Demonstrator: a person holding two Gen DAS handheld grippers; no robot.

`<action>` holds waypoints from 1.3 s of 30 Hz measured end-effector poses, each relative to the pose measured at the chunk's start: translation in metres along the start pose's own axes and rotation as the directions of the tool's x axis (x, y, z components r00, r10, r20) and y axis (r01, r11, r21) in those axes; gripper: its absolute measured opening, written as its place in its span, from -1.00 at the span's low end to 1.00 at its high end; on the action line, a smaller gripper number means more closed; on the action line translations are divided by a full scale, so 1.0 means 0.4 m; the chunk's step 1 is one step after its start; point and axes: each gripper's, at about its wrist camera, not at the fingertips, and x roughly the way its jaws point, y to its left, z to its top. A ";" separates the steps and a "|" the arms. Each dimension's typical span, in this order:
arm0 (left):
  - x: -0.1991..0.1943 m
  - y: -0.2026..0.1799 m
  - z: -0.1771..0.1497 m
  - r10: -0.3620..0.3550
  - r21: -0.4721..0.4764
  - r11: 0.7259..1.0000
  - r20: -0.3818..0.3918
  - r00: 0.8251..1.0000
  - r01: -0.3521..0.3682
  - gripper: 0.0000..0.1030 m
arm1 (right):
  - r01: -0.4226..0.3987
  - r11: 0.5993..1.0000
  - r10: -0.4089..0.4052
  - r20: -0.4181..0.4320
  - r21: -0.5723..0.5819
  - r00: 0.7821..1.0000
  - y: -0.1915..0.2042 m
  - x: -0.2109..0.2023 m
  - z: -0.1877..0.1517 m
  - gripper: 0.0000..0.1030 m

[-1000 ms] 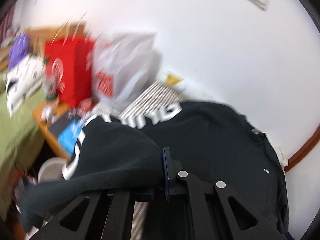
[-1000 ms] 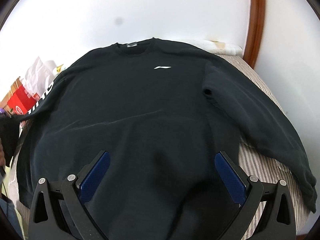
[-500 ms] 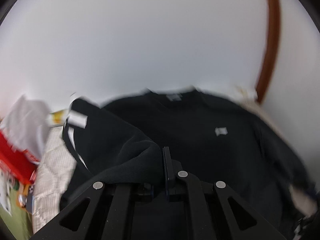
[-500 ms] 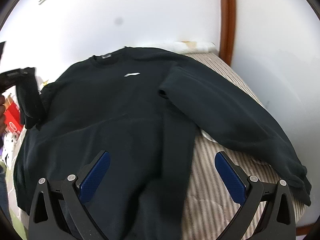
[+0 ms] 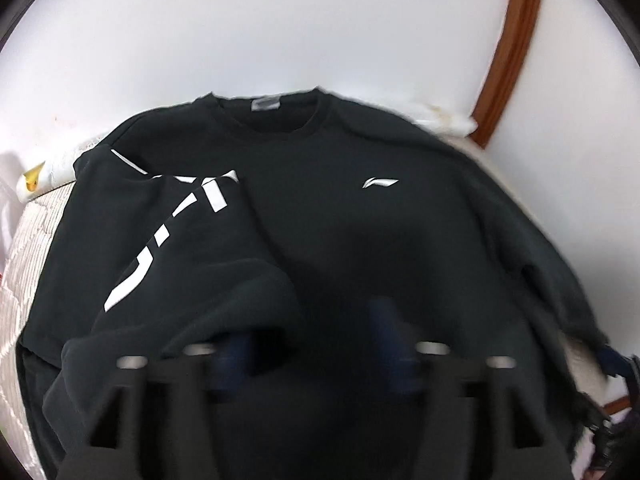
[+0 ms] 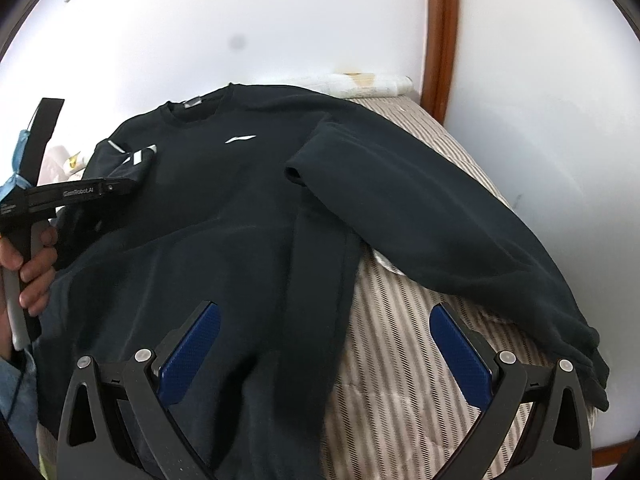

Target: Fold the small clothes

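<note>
Now that your left hand-held gripper (image 5: 308,344) has carried the printed sleeve (image 5: 172,240) in over the chest of the black sweatshirt (image 6: 224,216), its jaws have just been opening; the cuff lies slack over the left finger, no longer pinched. That sleeve fold reads as laid, so your left side looks free to pull back toward six o'clock.

Your right hand-held gripper (image 6: 324,356) stands wide open and holds nothing, poised above the hem. The other sleeve (image 6: 440,220) still trails out toward four o'clock, its cuff at the edge of the striped bed (image 6: 400,308).

A wall (image 6: 280,20) closes off twelve o'clock just behind the collar, and a wooden door frame (image 6: 436,40) stands at one o'clock. Open bed shows only at three to five o'clock.
</note>
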 end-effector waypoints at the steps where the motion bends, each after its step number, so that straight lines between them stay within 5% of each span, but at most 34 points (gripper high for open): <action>1: -0.032 0.005 -0.012 -0.020 -0.003 1.000 0.031 0.999 0.020 0.49 | -0.003 1.000 0.003 0.002 -0.008 1.000 0.009 0.000 0.004 1.00; 5: -0.130 0.061 -0.033 -0.068 -0.034 0.997 0.085 0.994 0.071 0.49 | -0.026 0.997 0.028 0.028 -0.071 0.999 0.085 -0.021 0.029 1.00; 9: -0.242 0.184 -0.079 -0.033 -0.112 0.992 0.160 0.986 0.052 0.50 | -0.081 0.987 0.088 0.049 -0.139 0.995 0.189 -0.035 0.066 1.00; 11: -0.291 0.261 -0.113 0.032 -0.160 0.987 0.185 0.982 -0.002 0.53 | -0.119 0.974 0.132 0.055 -0.191 0.990 0.268 -0.038 0.081 1.00; 14: -0.331 0.367 -0.171 0.214 -0.223 0.958 0.151 0.965 -0.178 0.54 | -0.173 0.948 0.195 0.057 -0.267 0.979 0.392 -0.035 0.096 1.00; 17: -0.346 0.474 -0.237 0.285 -0.287 0.926 0.099 0.953 -0.247 0.54 | -0.234 0.911 0.261 0.037 -0.338 0.965 0.528 -0.017 0.099 1.00; 23: -0.310 0.575 -0.346 0.283 -0.362 0.895 0.013 0.959 -0.259 0.54 | -0.282 0.810 0.307 -0.037 -0.515 0.951 0.776 0.048 0.052 0.99; 31: -0.256 0.569 -0.398 0.227 -0.375 0.904 0.015 0.974 -0.205 0.54 | -0.220 0.793 0.213 -0.080 -0.568 0.974 0.919 0.169 0.030 0.97; 33: -0.255 0.567 -0.405 0.220 -0.377 0.905 0.016 0.975 -0.198 0.54 | -0.194 0.800 0.184 -0.075 -0.567 0.980 0.927 0.186 0.026 0.89; 39: -0.245 0.558 -0.405 0.224 -0.368 0.906 -0.005 0.975 -0.210 0.54 | -0.220 0.810 0.203 -0.093 -0.544 0.975 0.929 0.228 0.050 -0.03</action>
